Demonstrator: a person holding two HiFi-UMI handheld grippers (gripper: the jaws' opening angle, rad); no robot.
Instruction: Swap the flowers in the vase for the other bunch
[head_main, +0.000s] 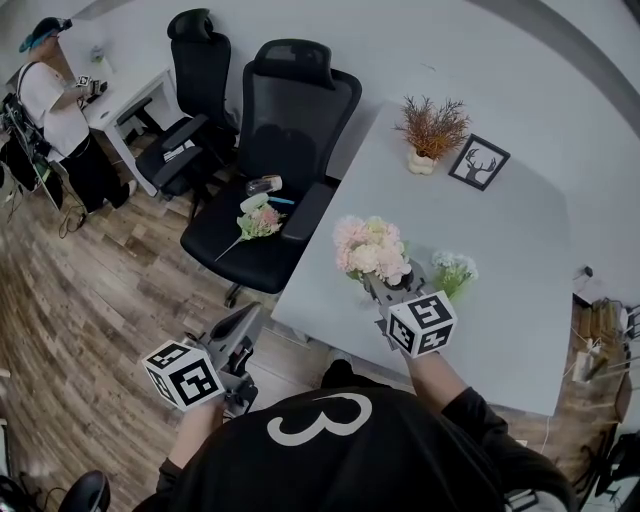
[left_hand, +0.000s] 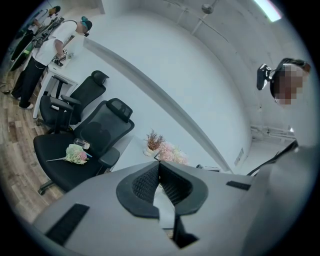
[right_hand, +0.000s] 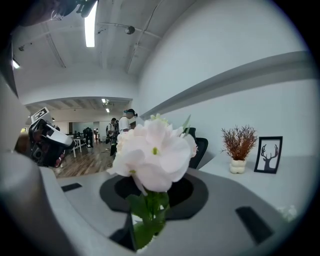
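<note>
A pink-and-cream flower bunch (head_main: 372, 248) stands upright over the near part of the white table (head_main: 510, 220). My right gripper (head_main: 387, 287) is shut on its green stems just below the blooms. In the right gripper view the blooms (right_hand: 152, 152) rise straight out of the narrow gap between the jaws of that gripper (right_hand: 149, 202). What the stems end in is hidden. A second, pale bunch (head_main: 258, 222) lies on the black chair seat, seen too from the left gripper (left_hand: 76, 154). My left gripper (head_main: 248, 320) hangs shut and empty off the table's left edge.
A clear glass vessel (head_main: 264, 184) lies on the chair (head_main: 290, 110) beside the pale bunch. Small white-green flowers (head_main: 455, 268) sit right of my right gripper. A dried plant in a white pot (head_main: 432, 130) and a framed deer picture (head_main: 478, 162) stand further back. A person (head_main: 55, 110) works far left.
</note>
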